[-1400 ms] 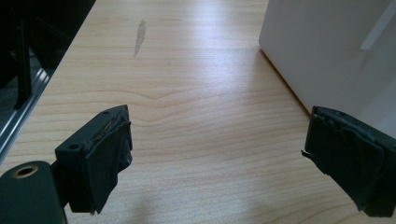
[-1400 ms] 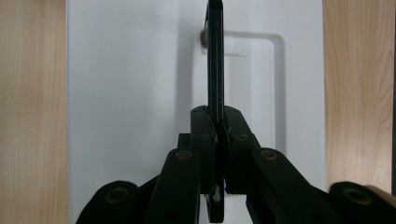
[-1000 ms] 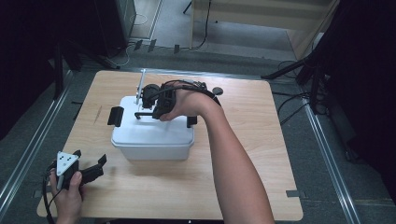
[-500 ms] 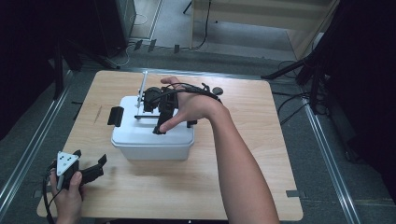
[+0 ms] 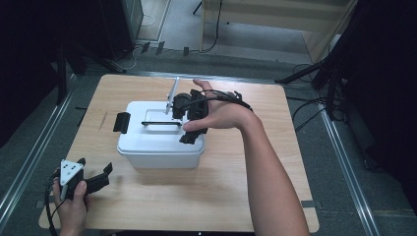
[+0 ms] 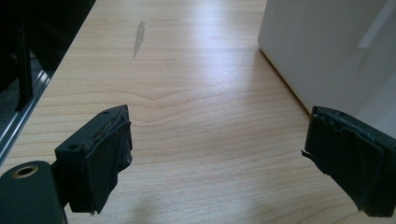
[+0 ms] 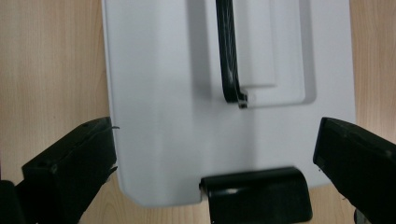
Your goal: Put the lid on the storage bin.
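box: white lidded box [image 5: 160,135] sat mid-bench, black handle [image 5: 161,123] on lid
right gripper [image 7: 217,154]: fingers wide, empty, above right-end latch [image 7: 256,193]
left gripper [image 6: 217,158]: fingers wide, empty, near-left bench [image 5: 206,196]
step: likely unlatching lid
next: engage the latch

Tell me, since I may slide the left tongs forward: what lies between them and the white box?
Nothing: in the left gripper view, bare wooden table runs from the open left tongs to the white box.

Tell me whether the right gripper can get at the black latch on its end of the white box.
Probably yes: the right gripper hangs open over the white box, the black latch lies between its jaws, and nothing blocks it.
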